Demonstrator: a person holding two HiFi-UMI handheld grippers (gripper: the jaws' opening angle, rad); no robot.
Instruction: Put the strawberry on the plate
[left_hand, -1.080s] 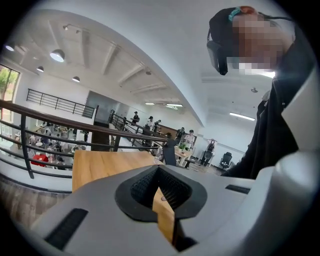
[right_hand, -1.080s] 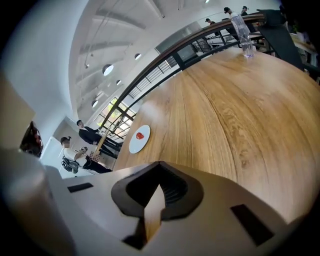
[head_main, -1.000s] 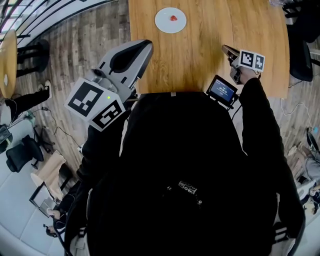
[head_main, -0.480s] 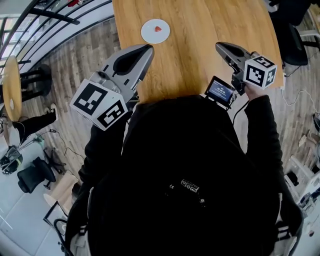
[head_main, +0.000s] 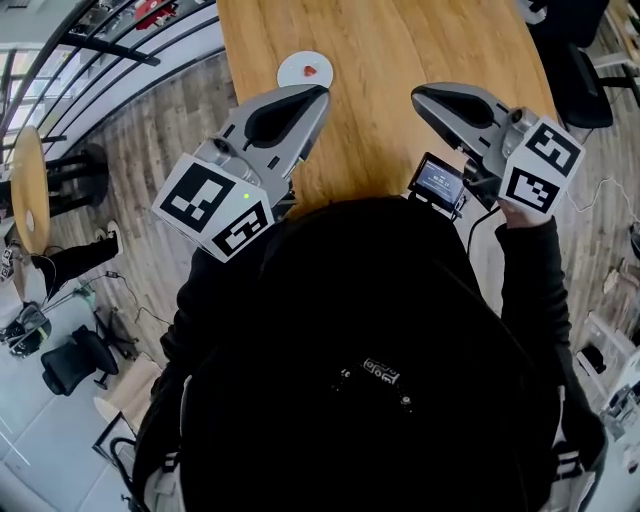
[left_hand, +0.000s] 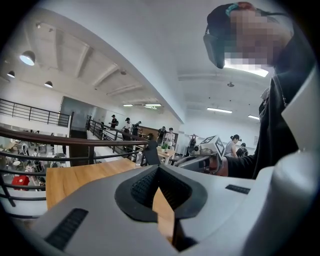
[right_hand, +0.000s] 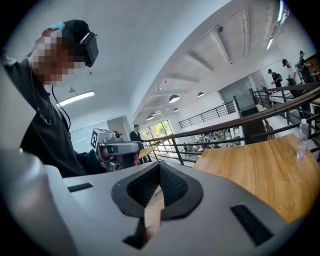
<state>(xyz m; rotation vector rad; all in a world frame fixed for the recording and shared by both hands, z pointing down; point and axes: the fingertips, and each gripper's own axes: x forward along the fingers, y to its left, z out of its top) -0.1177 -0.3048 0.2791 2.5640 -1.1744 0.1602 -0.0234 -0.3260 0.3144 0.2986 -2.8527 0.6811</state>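
Note:
A red strawberry (head_main: 311, 71) lies on a small white plate (head_main: 296, 68) at the far left of the wooden table (head_main: 400, 50). Both grippers hang in the air close to my chest, well short of the plate. My left gripper (head_main: 318, 95) is shut with nothing in it, and its tips meet in the left gripper view (left_hand: 158, 167). My right gripper (head_main: 420, 97) is also shut and empty (right_hand: 159, 165). Each gripper view catches the other gripper: the right one (left_hand: 205, 154) and the left one (right_hand: 116, 148). Neither gripper view shows the plate.
A small screen (head_main: 438, 181) hangs under the right gripper. A water bottle (right_hand: 301, 140) stands near the table's far edge. A railing (head_main: 110, 35) and wood floor lie left of the table, with a round side table (head_main: 28, 190). Dark chairs (head_main: 580, 60) stand on the right.
The right gripper has risen well off the table and rolled, its marker cube now nearer me. The left gripper lifted a little. The strawberry stays on the plate.

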